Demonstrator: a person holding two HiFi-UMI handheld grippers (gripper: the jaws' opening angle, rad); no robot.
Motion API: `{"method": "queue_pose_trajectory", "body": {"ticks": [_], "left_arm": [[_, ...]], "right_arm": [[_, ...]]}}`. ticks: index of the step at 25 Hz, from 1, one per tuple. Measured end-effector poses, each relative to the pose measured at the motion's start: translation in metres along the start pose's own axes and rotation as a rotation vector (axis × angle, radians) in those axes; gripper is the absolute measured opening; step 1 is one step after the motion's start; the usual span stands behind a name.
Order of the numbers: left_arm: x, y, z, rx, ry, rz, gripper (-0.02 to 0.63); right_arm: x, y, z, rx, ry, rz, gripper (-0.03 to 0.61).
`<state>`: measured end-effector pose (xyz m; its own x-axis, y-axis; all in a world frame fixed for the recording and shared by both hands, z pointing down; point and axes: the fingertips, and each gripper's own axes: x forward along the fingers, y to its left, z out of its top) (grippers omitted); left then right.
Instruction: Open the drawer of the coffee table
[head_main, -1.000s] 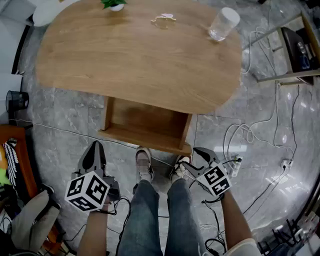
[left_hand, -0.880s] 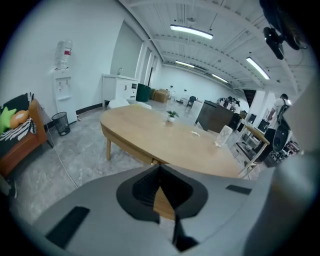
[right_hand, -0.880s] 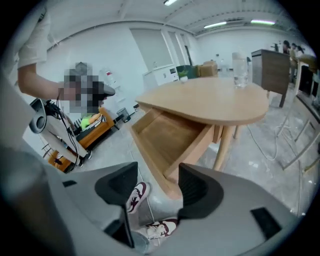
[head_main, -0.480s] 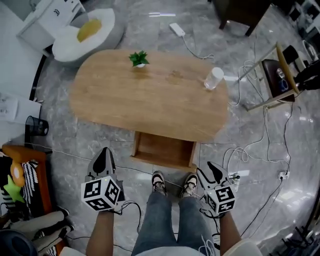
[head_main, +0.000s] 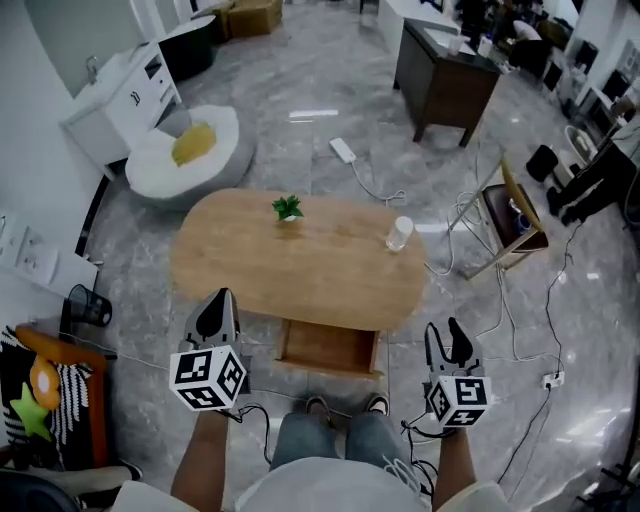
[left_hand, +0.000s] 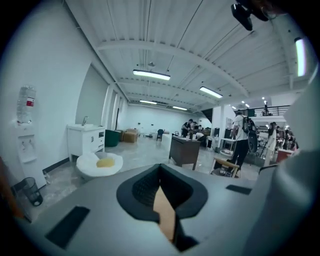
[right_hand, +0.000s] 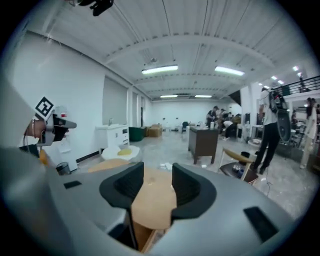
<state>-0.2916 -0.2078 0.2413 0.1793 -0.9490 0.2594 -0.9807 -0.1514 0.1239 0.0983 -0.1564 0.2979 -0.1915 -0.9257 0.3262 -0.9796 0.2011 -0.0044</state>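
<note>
Room: a big open hall with a grey marble floor (head_main: 310, 90). Loose cables (head_main: 500, 300) trail across it to your right.
Coffee table: the oval wooden coffee table (head_main: 250, 270) stands straight in front of you, square to your feet.
Drawer: the drawer (head_main: 330, 347) sits under the near edge of the top. It is drawn out toward you and its wooden inside lies bare, with nothing to be seen in it.
On the top: a small potted plant (head_main: 288, 208) and a clear cup (head_main: 400, 233) stand on the top, both well apart from the drawer.
Left gripper: the left gripper (head_main: 218, 300) has its jaws together with nothing between them. It hangs over the floor to the left of the drawer and touches nothing.
Right gripper: the right gripper (head_main: 449, 330) has jaws part way apart that have just been closing, with nothing between them. It hangs to the right of the drawer, clear of it.
Step in hand: the drawer looks open already, so you are likely finishing.
Doing it well: if you want it out further, take the middle of the front edge and pull straight toward you. That keeps the box from skewing or shaking the cup, and mind the cables by your feet.
</note>
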Motion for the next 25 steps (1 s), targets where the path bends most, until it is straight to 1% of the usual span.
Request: {"method": "queue_pose_trajectory", "body": {"ticks": [3,4,6,8,10,13,15,16,21,25], "left_arm": [[-0.001,-0.014,0.049,0.019,-0.076,-0.084,-0.008],[-0.001,-0.020,0.065,0.031,-0.104,-0.118,-0.008],[-0.002,-0.029,0.095,0.061,-0.155,-0.174,-0.008],[-0.003,-0.033,0.120,0.081,-0.194,-0.196,-0.008],[-0.009,-0.035,0.140,0.077,-0.221,-0.200,-0.008],[-0.019,-0.035,0.162,0.041,-0.261,-0.197,-0.008],[-0.023,-0.034,0.171,0.021,-0.278,-0.190,-0.008],[-0.023,-0.033,0.173,0.015,-0.282,-0.187,-0.008],[-0.022,-0.030,0.167,0.000,-0.263,-0.177,-0.008],[-0.016,-0.032,0.162,0.004,-0.246,-0.180,-0.008]], "right_arm": [[-0.021,-0.026,0.056,0.041,-0.118,-0.116,0.131],[-0.029,-0.033,0.075,0.050,-0.162,-0.143,0.125],[-0.045,-0.044,0.114,0.065,-0.247,-0.185,0.071],[-0.060,-0.052,0.147,0.084,-0.314,-0.209,0.048],[-0.075,-0.058,0.166,0.118,-0.352,-0.226,0.046],[-0.098,-0.072,0.179,0.165,-0.376,-0.270,0.025],[-0.110,-0.084,0.179,0.163,-0.371,-0.317,0.000],[-0.115,-0.090,0.178,0.154,-0.364,-0.340,0.000],[-0.130,-0.101,0.168,0.120,-0.334,-0.417,0.000],[-0.120,-0.096,0.169,0.073,-0.317,-0.426,0.000]]}}
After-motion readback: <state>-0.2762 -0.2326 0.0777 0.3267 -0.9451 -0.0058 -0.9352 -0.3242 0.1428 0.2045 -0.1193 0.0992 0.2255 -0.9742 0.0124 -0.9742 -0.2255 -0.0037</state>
